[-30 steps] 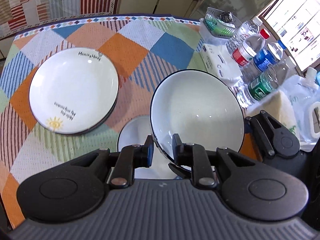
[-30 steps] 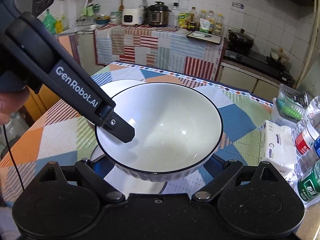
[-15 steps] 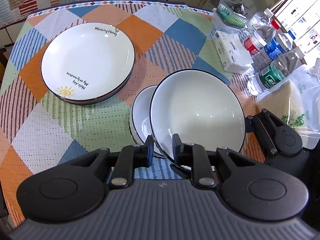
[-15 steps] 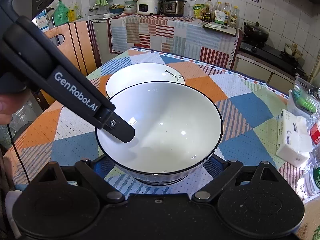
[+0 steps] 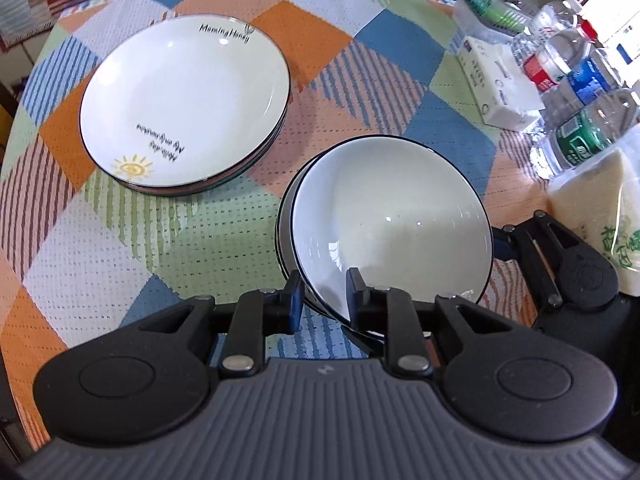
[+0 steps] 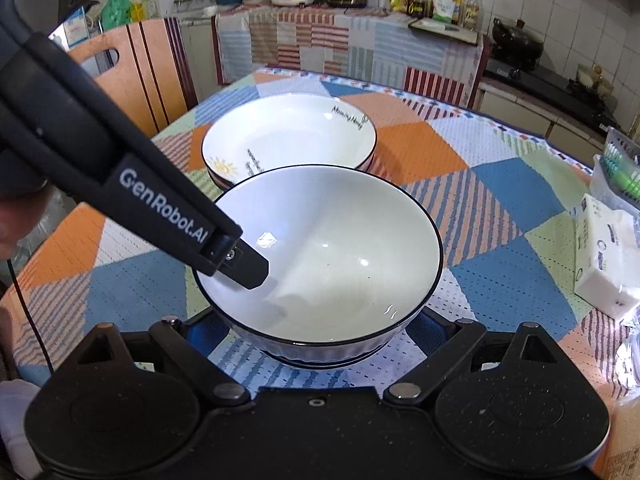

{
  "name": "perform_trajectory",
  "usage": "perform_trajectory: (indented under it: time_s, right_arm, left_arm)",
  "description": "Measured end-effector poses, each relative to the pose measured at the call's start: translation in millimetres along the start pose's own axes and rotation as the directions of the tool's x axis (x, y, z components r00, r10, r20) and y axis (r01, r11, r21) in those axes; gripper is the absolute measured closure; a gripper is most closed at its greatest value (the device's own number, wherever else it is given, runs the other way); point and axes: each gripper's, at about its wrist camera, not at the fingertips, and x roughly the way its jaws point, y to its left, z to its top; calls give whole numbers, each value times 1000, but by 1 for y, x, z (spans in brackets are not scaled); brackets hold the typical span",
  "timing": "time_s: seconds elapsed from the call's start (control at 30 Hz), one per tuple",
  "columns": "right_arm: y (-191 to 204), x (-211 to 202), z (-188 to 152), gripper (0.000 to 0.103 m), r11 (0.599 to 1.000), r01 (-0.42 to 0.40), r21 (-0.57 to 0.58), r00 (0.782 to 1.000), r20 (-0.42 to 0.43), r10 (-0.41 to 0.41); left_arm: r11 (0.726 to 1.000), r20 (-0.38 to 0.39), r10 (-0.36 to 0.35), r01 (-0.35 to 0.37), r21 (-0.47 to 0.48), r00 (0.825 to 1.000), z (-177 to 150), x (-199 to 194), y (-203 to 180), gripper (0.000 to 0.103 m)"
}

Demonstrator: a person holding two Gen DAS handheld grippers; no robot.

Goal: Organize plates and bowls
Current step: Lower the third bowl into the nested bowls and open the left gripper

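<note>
"Morning Honey" on plate (image 5: 184, 96); "GenRobot.AI" on left gripper (image 6: 168, 216)

Left hand-held gripper (image 5: 322, 300) opening astride bowl (image 5: 390, 220) rim, plates (image 5: 184, 108) beside

You have two bowls (image 5: 392, 220) in view, one nested inside the other, with the lower showing only as a rim at the left edge. The plates (image 5: 184, 96) form one stack; the rims suggest at least three, but you cannot fix the exact count. Three water bottles (image 5: 580, 140) lie at the table's far side. One white tissue pack (image 5: 496, 80) is beside them. One wooden chair (image 6: 132, 72) is present.
</note>
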Motion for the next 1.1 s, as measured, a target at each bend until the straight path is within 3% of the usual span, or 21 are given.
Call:
perform_trajectory:
  time_s: [0.47, 0.6, 0.77, 1.1]
  right_arm:
    - [22, 4, -7, 3, 982, 111, -153, 993, -21, -115]
    - [23, 6, -8, 1, 981, 126, -145, 992, -9, -129]
    - [24, -2, -13, 1, 984, 127, -127, 992, 7, -128]
    - [34, -27, -17, 1, 983, 125, -138, 992, 42, -120]
  left_arm:
    - [999, -3, 14, -15, -28, 1000, -3, 10, 2, 73]
    - [999, 10, 15, -14, -29, 1000, -5, 11, 3, 71]
    - [1000, 56, -12, 12, -13, 998, -10, -4, 4, 63]
    - [997, 129, -76, 78, -15, 989, -24, -42, 17, 62]
